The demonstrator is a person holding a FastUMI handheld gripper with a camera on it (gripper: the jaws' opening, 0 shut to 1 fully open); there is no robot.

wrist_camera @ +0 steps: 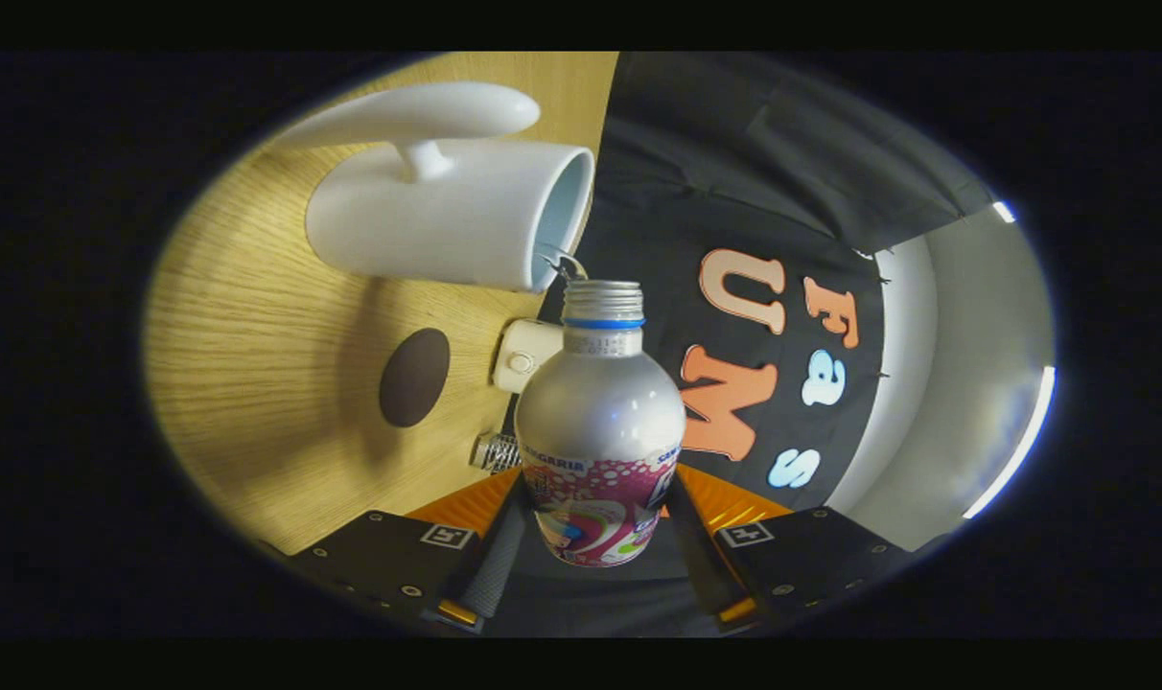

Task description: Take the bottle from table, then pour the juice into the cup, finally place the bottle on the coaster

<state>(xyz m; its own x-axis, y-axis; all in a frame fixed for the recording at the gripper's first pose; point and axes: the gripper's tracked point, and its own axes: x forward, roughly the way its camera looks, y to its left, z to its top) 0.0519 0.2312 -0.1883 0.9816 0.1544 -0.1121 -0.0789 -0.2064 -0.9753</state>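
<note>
The claw [595,537] is clamped on the bottle [600,422], one finger pressed against each side of its lower, labelled part. It's a silver metal bottle with a pink and white bubbly label, a blue ring under the threaded neck, and no cap on. The whole view is rolled sideways, so the wooden surface [255,364] runs up one side like a wall, which means the bottle is tipped way over.

Its open mouth sits right at the rim of the white cup [447,216], a mug with a big curved handle, standing on the wood just beyond the bottle. There's a little glint at the rim where mouth and cup meet; can't tell if that's liquid or not.

The round dark brown coaster [414,377] lies flat on the wood beside the cup, well clear of it. A small white boxy gadget [525,355] and a little ribbed metal thing [496,452] sit near the bottle's shoulder, against the black cloth wall [734,192].
</note>
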